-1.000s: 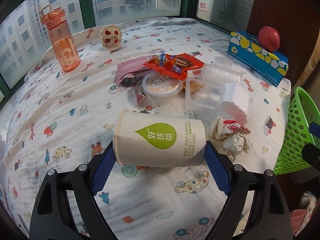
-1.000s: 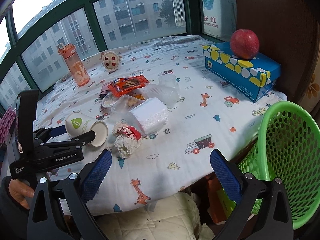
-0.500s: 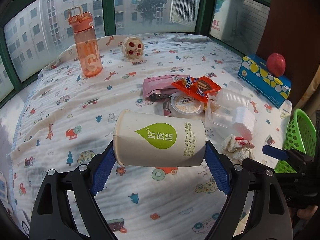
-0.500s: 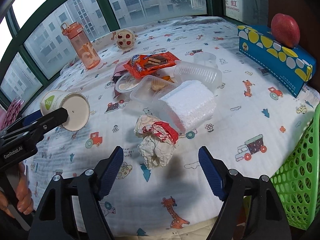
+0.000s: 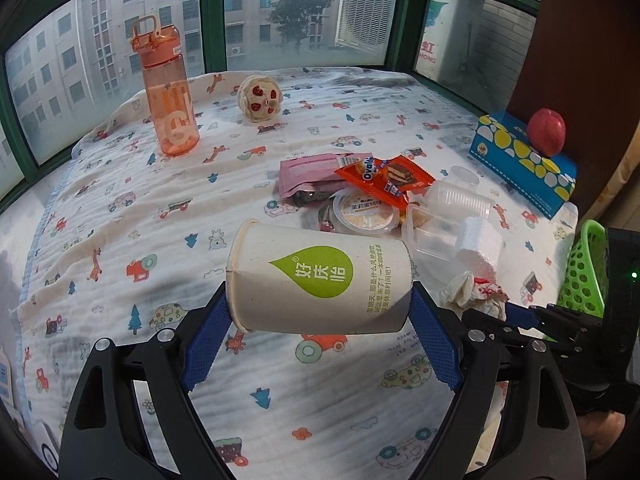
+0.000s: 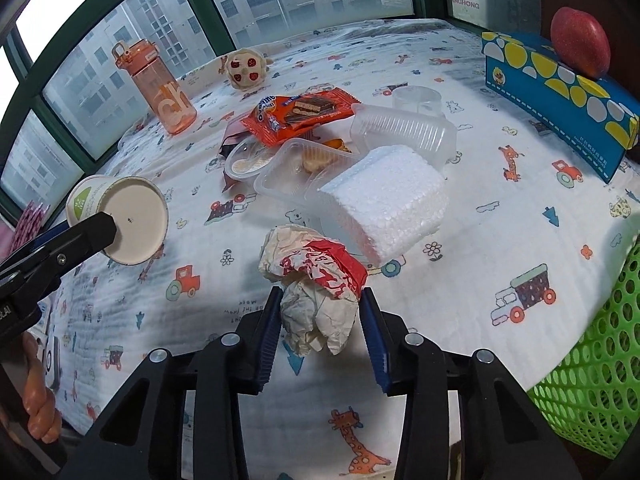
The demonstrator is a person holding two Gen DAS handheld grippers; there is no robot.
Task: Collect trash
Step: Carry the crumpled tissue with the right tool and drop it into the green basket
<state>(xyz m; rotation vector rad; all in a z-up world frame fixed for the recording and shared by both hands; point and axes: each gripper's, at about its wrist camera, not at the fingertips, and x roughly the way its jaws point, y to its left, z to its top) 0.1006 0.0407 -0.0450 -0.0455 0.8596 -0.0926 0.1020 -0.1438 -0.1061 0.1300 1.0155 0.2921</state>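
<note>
A white paper cup (image 5: 320,280) with a green drop logo lies sideways, lifted off the table, and my left gripper (image 5: 320,298) is shut on it, one pad at the rim and one at the base. The right wrist view shows the same cup (image 6: 132,220) held at the left. A crumpled white and red paper wrapper (image 6: 316,280) sits near the table's front edge. My right gripper (image 6: 320,308) is shut on it, its blue pads pressing both sides. Behind it lie a foam block (image 6: 388,204), a clear tray (image 6: 288,172) and an orange wafer wrapper (image 6: 300,112).
A green mesh basket (image 6: 592,360) stands beside the table at the right. A blue tissue box (image 6: 560,92) with a red apple (image 6: 580,40) sits at the back right. An orange water bottle (image 5: 168,92) and a small round toy (image 5: 260,98) stand by the window.
My right gripper came down over the crumpled wrapper and its jaws closed on it. The left gripper rose a little with the cup held in it.
</note>
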